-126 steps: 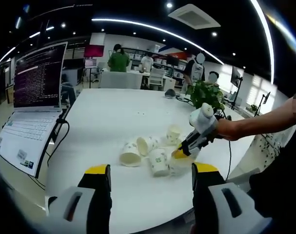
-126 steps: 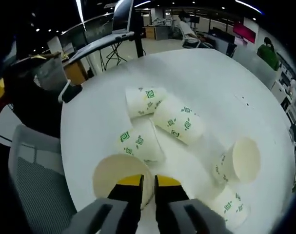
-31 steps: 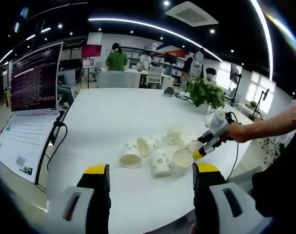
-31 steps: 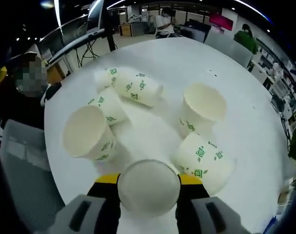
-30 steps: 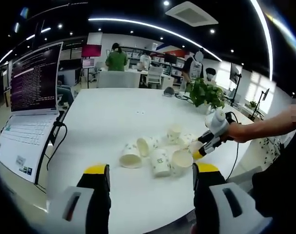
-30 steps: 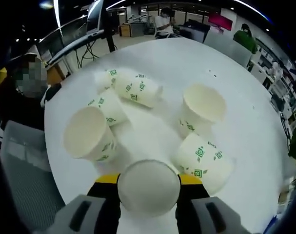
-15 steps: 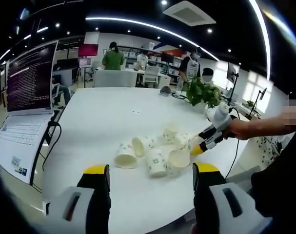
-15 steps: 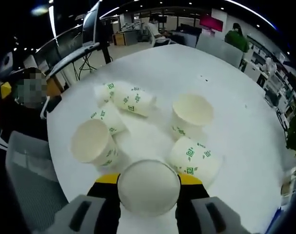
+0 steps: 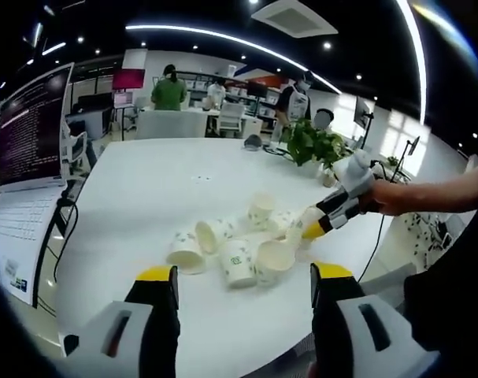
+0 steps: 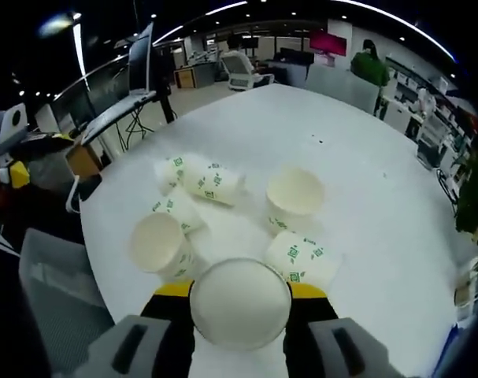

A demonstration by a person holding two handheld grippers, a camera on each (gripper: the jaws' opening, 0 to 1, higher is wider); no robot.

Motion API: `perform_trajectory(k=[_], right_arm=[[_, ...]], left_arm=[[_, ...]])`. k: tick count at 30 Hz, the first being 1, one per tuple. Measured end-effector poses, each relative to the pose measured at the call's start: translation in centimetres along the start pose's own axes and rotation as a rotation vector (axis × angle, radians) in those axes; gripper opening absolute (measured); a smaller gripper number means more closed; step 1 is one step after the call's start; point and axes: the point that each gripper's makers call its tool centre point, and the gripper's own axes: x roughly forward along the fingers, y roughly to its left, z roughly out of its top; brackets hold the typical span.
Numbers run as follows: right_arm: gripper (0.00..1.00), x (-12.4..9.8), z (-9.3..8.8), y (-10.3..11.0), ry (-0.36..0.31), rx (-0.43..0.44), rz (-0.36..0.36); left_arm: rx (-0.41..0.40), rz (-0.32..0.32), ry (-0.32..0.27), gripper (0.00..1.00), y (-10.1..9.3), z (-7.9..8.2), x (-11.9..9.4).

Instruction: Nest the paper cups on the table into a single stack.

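Several white paper cups with green marks sit clustered on the white round table [image 9: 144,189]. In the right gripper view, one cup [image 10: 161,246] stands upright at the left and another upright cup [image 10: 294,197] is further back. Three more lie on their sides: a cup [image 10: 298,258], a cup [image 10: 207,181] and a cup [image 10: 176,211]. My right gripper [image 10: 240,290] is shut on a paper cup [image 10: 240,307] whose base faces the camera, held above the cluster. In the left gripper view, the right gripper [image 9: 333,214] comes in from the right over the cups [image 9: 239,244]. My left gripper [image 9: 244,276] hangs open near the table's front edge.
An open laptop [image 9: 22,150] sits at the table's left. A potted plant [image 9: 313,146] stands at the far right edge, with cables beside it. People stand at desks in the background. A grey chair [image 10: 57,291] is by the table's near edge.
My right gripper has risen with its cup, so the cups below look smaller and farther. The left gripper's view has swung a little rightward; its jaws stay open.
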Motion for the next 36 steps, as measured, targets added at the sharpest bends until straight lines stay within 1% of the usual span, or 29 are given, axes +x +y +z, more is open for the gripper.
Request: perform_trajectory(k=[3, 4, 5, 7, 9, 12, 14, 17, 19, 20, 22, 26, 28, 29, 30, 32, 33, 36], right_arm=[[0.43, 0.0, 0.6, 0.2, -0.024, 0.008, 0.015], [0.43, -0.4, 1.1, 0.5, -0.040, 0.018, 0.032], [0.43, -0.6, 1.3, 0.5, -0.052, 0.026, 0.034], [0.43, -1.2, 1.6, 0.7, -0.057, 0.024, 0.037], [0.43, -1.5, 1.8, 0.9, -0.064, 0.009, 0.043], [0.43, -2.2, 2.6, 1.4, -0.081, -0.003, 0.066], [0.43, -2.7, 3.2, 2.0, -0.098, -0.014, 0.087], [0.43, -2.6, 3.4, 3.1, -0.107, -0.044, 0.110], [0.43, -2.7, 4.0, 3.9, -0.131, -0.045, 0.142], [0.43, -2.8, 4.5, 4.0, -0.145, -0.036, 0.156], [0.43, -3.2, 5.4, 4.8, -0.178, -0.024, 0.188], [0.43, -3.3, 6.4, 5.8, -0.211, -0.019, 0.224], [0.43, -3.5, 7.3, 6.8, -0.246, -0.004, 0.265], [0.43, -3.7, 7.7, 7.4, -0.260, 0.006, 0.291], [0.43, -3.6, 7.8, 7.9, -0.269, 0.015, 0.320], [0.43, -3.8, 8.3, 8.8, -0.288, 0.022, 0.357], [0.43, -4.0, 8.6, 9.5, -0.300, 0.035, 0.387], [0.43, -4.5, 10.1, 10.9, -0.358, 0.079, 0.453]], left_arm=[[0.004, -0.018, 0.007, 0.67, -0.8, 0.0, 0.6], [0.006, -0.025, 0.006, 0.67, -1.0, 0.1, 0.8], [0.007, -0.031, 0.004, 0.67, -1.1, 0.1, 1.0], [0.009, -0.044, 0.004, 0.67, -1.5, 0.2, 1.3], [0.016, -0.058, 0.009, 0.67, -2.0, 0.2, 1.8], [0.022, -0.074, 0.012, 0.67, -2.1, 0.0, 2.4], [0.024, -0.083, 0.011, 0.67, -2.8, 0.2, 2.6], [0.016, -0.096, 0.005, 0.67, -3.0, 0.3, 3.0], [0.013, -0.103, 0.001, 0.67, -3.1, 0.4, 3.3], [0.012, -0.109, -0.001, 0.67, -3.2, 0.4, 3.4], [0.011, -0.119, -0.003, 0.67, -4.2, 0.7, 3.3], [0.017, -0.127, -0.003, 0.67, -4.3, 0.5, 3.7], [0.021, -0.130, -0.006, 0.66, -4.6, 0.6, 3.6], [0.021, -0.130, -0.008, 0.66, -3.9, 0.2, 4.0], [0.022, -0.130, -0.008, 0.66, -3.7, 0.1, 4.1], [0.021, -0.135, -0.011, 0.65, -4.0, 0.1, 4.2], [0.021, -0.137, -0.011, 0.65, -4.4, 0.2, 4.1], [0.022, -0.142, -0.014, 0.65, -4.5, 0.3, 4.1]])
